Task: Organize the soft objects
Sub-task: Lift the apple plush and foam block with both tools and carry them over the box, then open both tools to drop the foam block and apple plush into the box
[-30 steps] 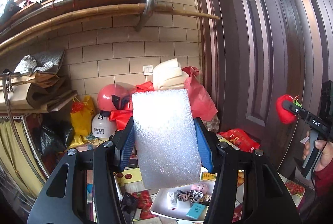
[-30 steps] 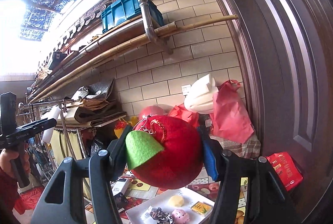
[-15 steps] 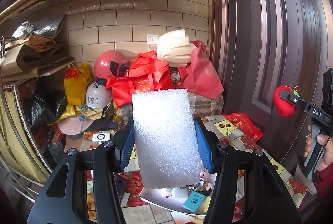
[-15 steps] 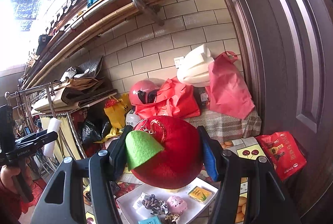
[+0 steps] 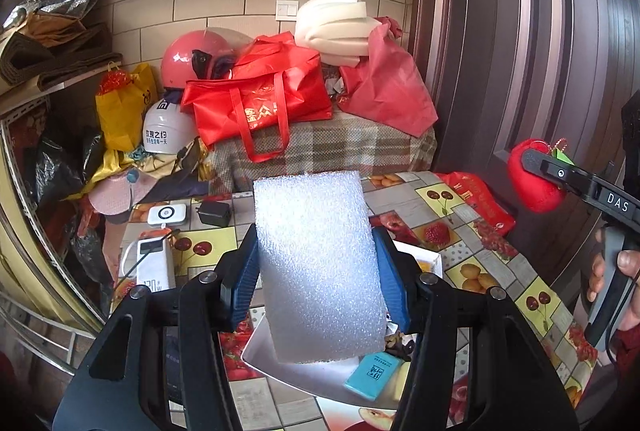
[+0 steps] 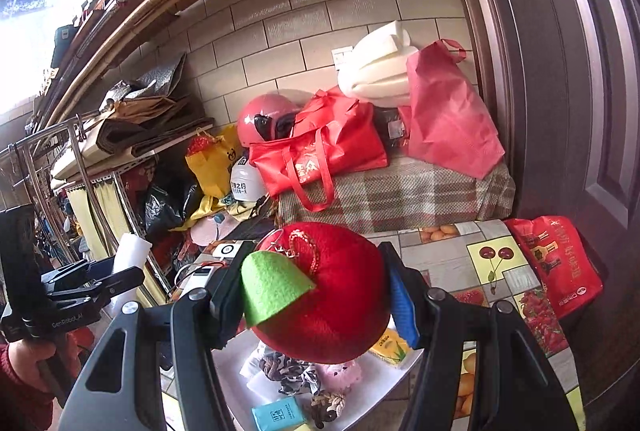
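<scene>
My left gripper (image 5: pixel 316 279) is shut on a white foam block (image 5: pixel 320 263), held upright above a white tray (image 5: pixel 304 375). My right gripper (image 6: pixel 320 295) is shut on a red plush apple (image 6: pixel 332 303) with a green felt leaf, above the same tray (image 6: pixel 368 395). The tray holds hair ties (image 6: pixel 288 367), a pink plush (image 6: pixel 344 371), a teal packet (image 6: pixel 280 417) and a yellow packet (image 6: pixel 390 347). The right gripper with the apple (image 5: pixel 534 177) shows at the right of the left wrist view. The left gripper with the foam (image 6: pixel 128 251) shows at the left of the right wrist view.
The tray sits on a table with a fruit-print cloth (image 5: pixel 472 231). A power bank (image 5: pixel 154 263), a white charger (image 5: pixel 166 215) and a red packet (image 5: pixel 476 199) lie on it. Behind are red bags (image 5: pixel 260 103), helmets (image 5: pixel 192 59) and a dark door (image 5: pixel 520 31).
Both grippers have tilted downward, so the table and tray have come into fuller view below them. Each keeps its hold on its object.
</scene>
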A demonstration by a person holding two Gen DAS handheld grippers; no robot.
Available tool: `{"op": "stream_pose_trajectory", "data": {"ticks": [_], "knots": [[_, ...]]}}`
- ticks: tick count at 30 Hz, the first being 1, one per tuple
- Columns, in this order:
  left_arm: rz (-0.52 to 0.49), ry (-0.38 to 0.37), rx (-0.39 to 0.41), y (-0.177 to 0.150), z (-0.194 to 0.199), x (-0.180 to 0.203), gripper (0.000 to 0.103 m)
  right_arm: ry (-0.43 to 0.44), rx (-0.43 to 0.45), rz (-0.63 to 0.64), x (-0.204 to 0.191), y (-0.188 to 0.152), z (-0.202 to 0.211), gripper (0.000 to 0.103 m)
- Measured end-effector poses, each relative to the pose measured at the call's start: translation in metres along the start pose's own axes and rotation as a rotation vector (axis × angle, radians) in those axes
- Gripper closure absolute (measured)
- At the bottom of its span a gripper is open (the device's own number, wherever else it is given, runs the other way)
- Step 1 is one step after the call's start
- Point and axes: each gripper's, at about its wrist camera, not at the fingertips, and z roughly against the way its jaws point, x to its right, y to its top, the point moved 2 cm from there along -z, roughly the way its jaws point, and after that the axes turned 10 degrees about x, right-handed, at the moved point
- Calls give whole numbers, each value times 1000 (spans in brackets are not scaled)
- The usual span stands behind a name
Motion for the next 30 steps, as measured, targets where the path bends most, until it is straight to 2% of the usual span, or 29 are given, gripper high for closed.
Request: {"op": "stream_pose_trajectory", "data": {"ticks": [21,30], "knots": [[44,-17,-229,-73,-139,17,49,-13,-238,-89,26,-83,-99,42],[80,-24,-305,-108,-171,26,49,-29,-325,-127,35,-117,-138,42]]}}
